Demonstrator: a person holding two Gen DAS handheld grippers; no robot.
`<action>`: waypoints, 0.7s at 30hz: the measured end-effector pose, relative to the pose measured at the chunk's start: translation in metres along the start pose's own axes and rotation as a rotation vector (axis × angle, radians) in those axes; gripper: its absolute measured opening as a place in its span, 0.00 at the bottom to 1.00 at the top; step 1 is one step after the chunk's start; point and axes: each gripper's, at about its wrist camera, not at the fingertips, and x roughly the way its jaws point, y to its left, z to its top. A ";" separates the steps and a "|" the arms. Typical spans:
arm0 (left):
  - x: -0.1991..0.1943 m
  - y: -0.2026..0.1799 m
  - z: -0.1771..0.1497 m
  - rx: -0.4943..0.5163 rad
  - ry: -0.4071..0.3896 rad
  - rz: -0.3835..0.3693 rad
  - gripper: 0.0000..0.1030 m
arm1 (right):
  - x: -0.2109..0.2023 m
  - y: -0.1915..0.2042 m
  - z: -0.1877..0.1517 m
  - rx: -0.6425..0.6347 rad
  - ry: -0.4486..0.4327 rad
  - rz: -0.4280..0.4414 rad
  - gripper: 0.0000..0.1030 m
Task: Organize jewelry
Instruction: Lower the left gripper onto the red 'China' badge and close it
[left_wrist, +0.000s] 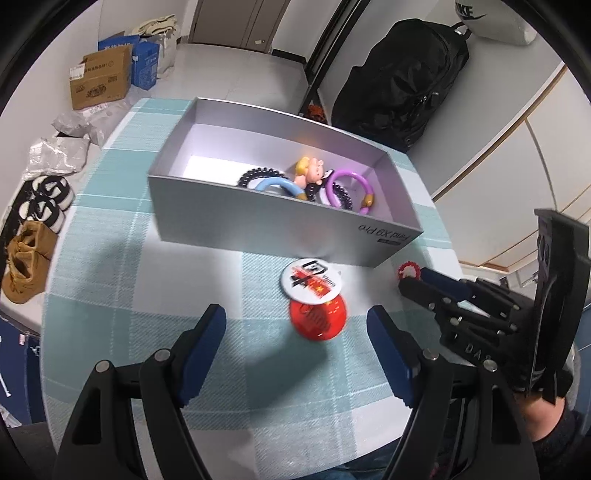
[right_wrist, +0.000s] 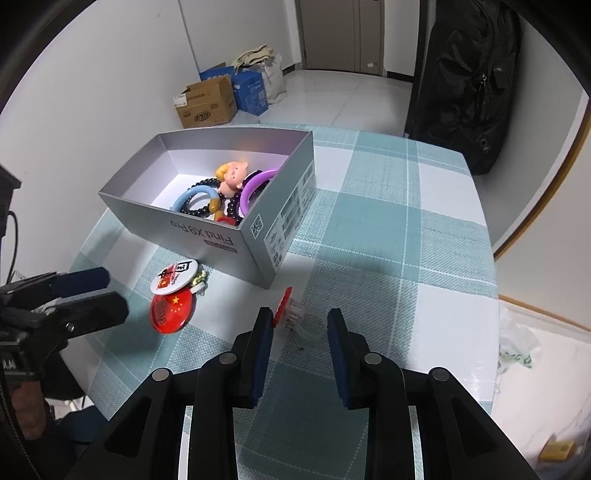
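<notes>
A small ring with a red flower top and a clear band (right_wrist: 295, 315) lies on the checked cloth, and my right gripper (right_wrist: 301, 321) is shut on it, one pad on the flower and one on the band. From the left wrist view the right gripper (left_wrist: 413, 280) sits just right of the grey box with the red flower ring (left_wrist: 408, 271) at its tips. My left gripper (left_wrist: 297, 321) hangs open over a red badge (left_wrist: 317, 319) that lies partly under a white badge (left_wrist: 312, 282). The grey box (left_wrist: 258, 218) holds a blue ring (left_wrist: 280, 184), a purple ring (left_wrist: 351, 184), a black coil tie and a small doll (left_wrist: 310, 171).
The table's checked cloth (right_wrist: 388, 221) spreads to the right of the box. A black backpack (left_wrist: 402, 81) hangs behind the table. Cardboard boxes (left_wrist: 101, 79) and shoes (left_wrist: 26, 266) are on the floor at the left. A small pale-green item (right_wrist: 201, 277) lies beside the badges.
</notes>
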 end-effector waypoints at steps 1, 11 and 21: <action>0.001 0.000 0.000 -0.002 0.004 -0.012 0.73 | -0.001 -0.001 -0.001 0.001 0.000 0.001 0.28; 0.019 -0.022 -0.010 0.111 0.065 0.041 0.72 | -0.009 -0.009 0.000 0.032 -0.016 0.022 0.28; 0.028 -0.033 -0.005 0.151 0.064 0.119 0.54 | -0.014 -0.019 -0.001 0.052 -0.023 0.026 0.28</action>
